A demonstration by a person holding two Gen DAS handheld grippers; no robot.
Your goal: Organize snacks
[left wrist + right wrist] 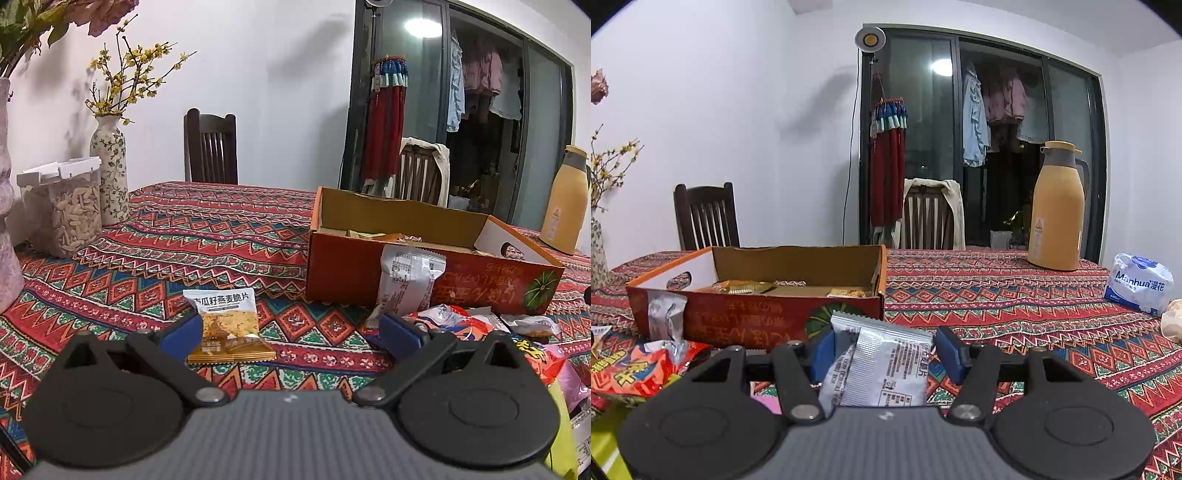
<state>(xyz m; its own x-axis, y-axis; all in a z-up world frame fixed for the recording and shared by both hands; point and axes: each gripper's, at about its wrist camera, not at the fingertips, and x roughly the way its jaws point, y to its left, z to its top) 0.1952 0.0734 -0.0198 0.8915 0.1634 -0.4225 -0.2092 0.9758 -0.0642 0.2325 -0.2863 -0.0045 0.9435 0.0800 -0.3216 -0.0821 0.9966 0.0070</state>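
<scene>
An open orange cardboard box [369, 280] [757, 325] stands on the patterned tablecloth and holds several snack packets. My left gripper [291, 332] is open above the cloth; a gold and white oat-crisp packet [227, 325] lies flat by its left finger. A silver packet [406, 280] leans on the box front, with red snack bags [461, 325] piled at the right. My right gripper [884, 350] has a silver-white snack packet [882, 365] between its blue pads; the jaws stand wide around it, and I cannot tell if they grip it.
A seed jar [62, 210], a floral vase [110, 170] and a large pink vase [7, 221] stand at the left. A yellow thermos [1058, 210] and a tissue pack [1141, 284] stand at the right. Two chairs [705, 218] are behind the table.
</scene>
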